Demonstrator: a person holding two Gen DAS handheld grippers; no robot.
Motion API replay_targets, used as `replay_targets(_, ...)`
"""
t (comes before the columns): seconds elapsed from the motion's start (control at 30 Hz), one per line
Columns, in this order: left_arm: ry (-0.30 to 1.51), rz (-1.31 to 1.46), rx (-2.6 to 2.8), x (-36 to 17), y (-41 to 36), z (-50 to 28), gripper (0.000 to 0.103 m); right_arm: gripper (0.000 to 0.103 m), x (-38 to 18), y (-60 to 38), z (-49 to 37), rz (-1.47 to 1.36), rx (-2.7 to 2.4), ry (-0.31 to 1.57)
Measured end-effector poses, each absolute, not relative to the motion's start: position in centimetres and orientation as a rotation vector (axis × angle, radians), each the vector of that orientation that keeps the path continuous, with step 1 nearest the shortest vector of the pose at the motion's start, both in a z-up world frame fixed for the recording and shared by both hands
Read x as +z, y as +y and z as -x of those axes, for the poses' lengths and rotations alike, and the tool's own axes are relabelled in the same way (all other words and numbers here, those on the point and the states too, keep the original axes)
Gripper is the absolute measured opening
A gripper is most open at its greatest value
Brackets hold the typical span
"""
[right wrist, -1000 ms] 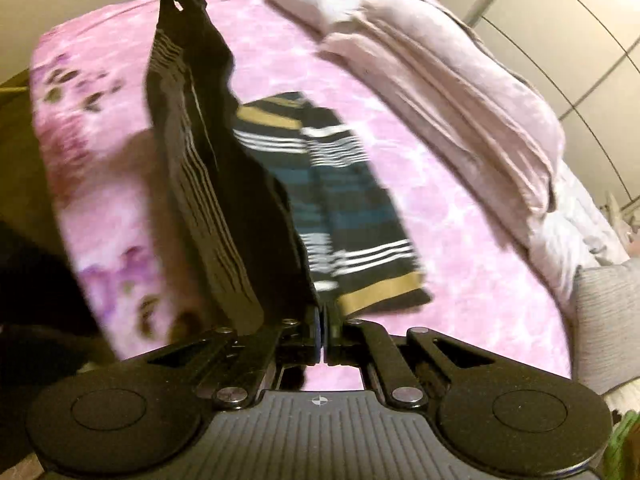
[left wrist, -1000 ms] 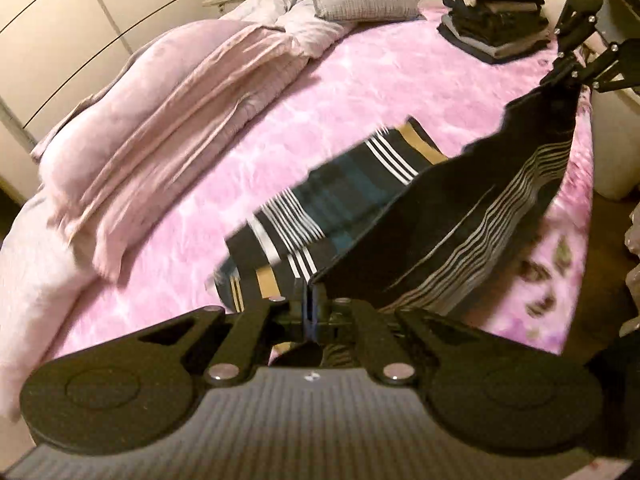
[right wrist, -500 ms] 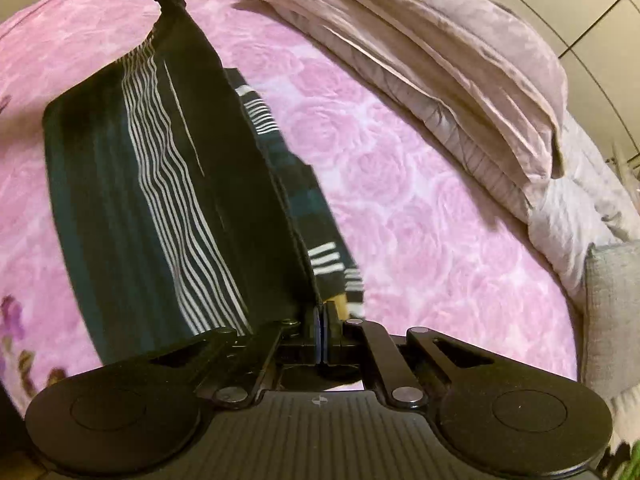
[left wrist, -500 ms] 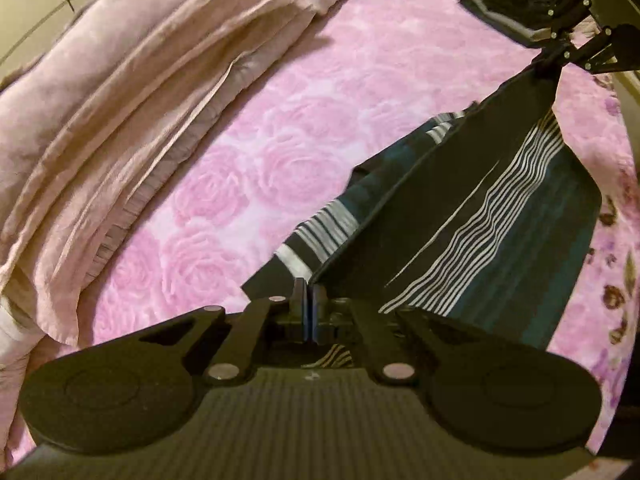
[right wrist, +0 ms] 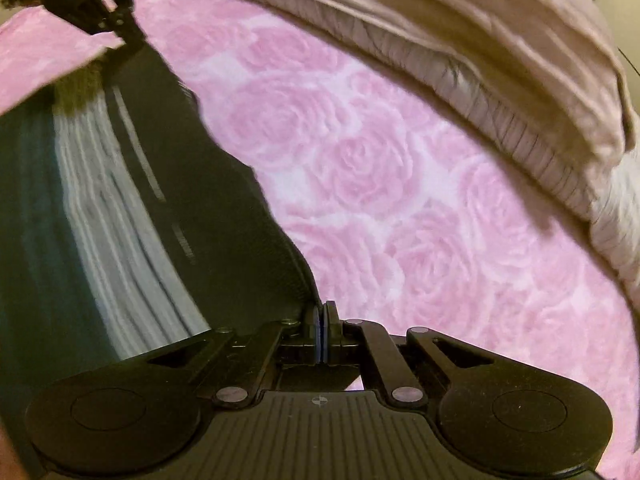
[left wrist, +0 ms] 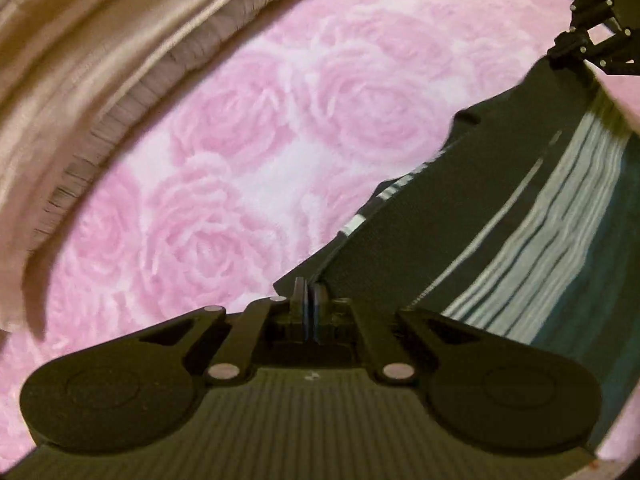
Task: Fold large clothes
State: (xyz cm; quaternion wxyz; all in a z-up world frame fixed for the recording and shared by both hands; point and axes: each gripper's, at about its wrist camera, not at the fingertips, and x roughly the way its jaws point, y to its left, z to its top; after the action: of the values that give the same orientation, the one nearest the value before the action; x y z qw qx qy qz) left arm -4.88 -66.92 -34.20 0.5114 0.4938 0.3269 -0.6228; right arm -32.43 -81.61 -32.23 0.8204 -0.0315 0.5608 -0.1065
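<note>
A dark striped garment [left wrist: 500,216] with white and teal bands stretches between my two grippers, low over a pink rose-patterned bedspread [left wrist: 240,152]. My left gripper [left wrist: 309,300] is shut on one corner of it. The right gripper [left wrist: 568,50] shows at the upper right of the left wrist view, pinching the far corner. In the right wrist view the same garment [right wrist: 140,208] fills the left side, with my right gripper [right wrist: 323,316] shut on its edge and the left gripper [right wrist: 120,36] at the upper left. The folded-under layer is mostly hidden.
A bunched pale mauve duvet [left wrist: 80,60] lies along the far side of the bed, also seen as the duvet [right wrist: 500,48] in the right wrist view. Bare bedspread [right wrist: 380,184] spreads between the duvet and the garment.
Both grippers have dropped much closer to the bedspread, still holding the garment. It now lies flatter, covering the layer beneath. The pillows and clothes stack have left the view.
</note>
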Motion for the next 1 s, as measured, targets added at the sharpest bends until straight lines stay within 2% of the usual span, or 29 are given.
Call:
replay_targets(0.1, 0.772, -1.131, -1.429, -34.8, -66.9, 3.5, 0.002, 0.000, -34.1, -82.5, 33.0, 0.059, -0.364, 1.205)
replay_targets(0.2, 0.788, -1.036, -1.356, -33.1, -66.2, 0.8, 0.005, 0.000, -33.1, -82.6, 34.3, 0.010, -0.464, 1.188)
replay_targets(0.3, 0.813, -0.958, -1.318, -30.6, -64.5, -1.4, 0.005, 0.008, -30.7, -81.9, 35.9, -0.078, -0.498, 1.128)
replay_targets(0.33, 0.834, -0.925, -1.314, -29.9, -63.6, -1.8, 0.007, 0.019, -30.0, -81.8, 36.5, -0.126, -0.505, 1.098)
replay_targets(0.37, 0.855, -0.902, -1.316, -29.5, -63.0, -2.0, 0.015, 0.036, -29.4, -81.7, 36.9, -0.177, -0.516, 1.072)
replay_targets(0.43, 0.907, -0.868, -1.325, -29.8, -61.7, -2.2, 0.026, 0.052, -28.9, -81.7, 37.8, -0.280, -0.555, 1.021)
replay_targets(0.47, 0.926, -0.858, -1.331, -30.4, -61.3, -2.1, 0.026, 0.052, -28.9, -81.7, 38.1, -0.325, -0.571, 1.006)
replay_targets(0.77, 1.064, -0.751, -1.352, -36.1, -61.7, -2.1, 0.027, 0.052, -31.8, -82.6, 38.6, -0.575, -0.611, 0.956)
replay_targets(0.8, 1.060, -0.748, -1.349, -36.2, -61.7, -2.1, 0.025, 0.052, -32.1, -83.0, 38.9, -0.611, -0.632, 0.936)
replay_targets(0.83, 1.055, -0.746, -1.344, -36.1, -61.5, -2.1, 0.013, 0.052, -32.3, -83.4, 39.1, -0.651, -0.649, 0.914)
replay_targets(0.87, 1.047, -0.748, -1.341, -35.8, -61.4, -2.1, 0.008, 0.044, -32.5, -83.7, 39.3, -0.680, -0.660, 0.903)
replay_targets(0.9, 1.043, -0.743, -1.351, -35.5, -61.2, -2.3, 0.007, 0.033, -32.6, -83.8, 39.3, -0.701, -0.666, 0.900)
replay_targets(0.93, 1.034, -0.734, -1.355, -34.9, -60.8, -2.4, 0.001, 0.014, -32.3, -83.9, 39.3, -0.694, -0.682, 0.901)
replay_targets(1.0, 1.008, -0.712, -1.367, -33.4, -60.2, -2.5, 0.001, 0.006, -31.3, -83.9, 39.1, -0.687, -0.690, 0.891)
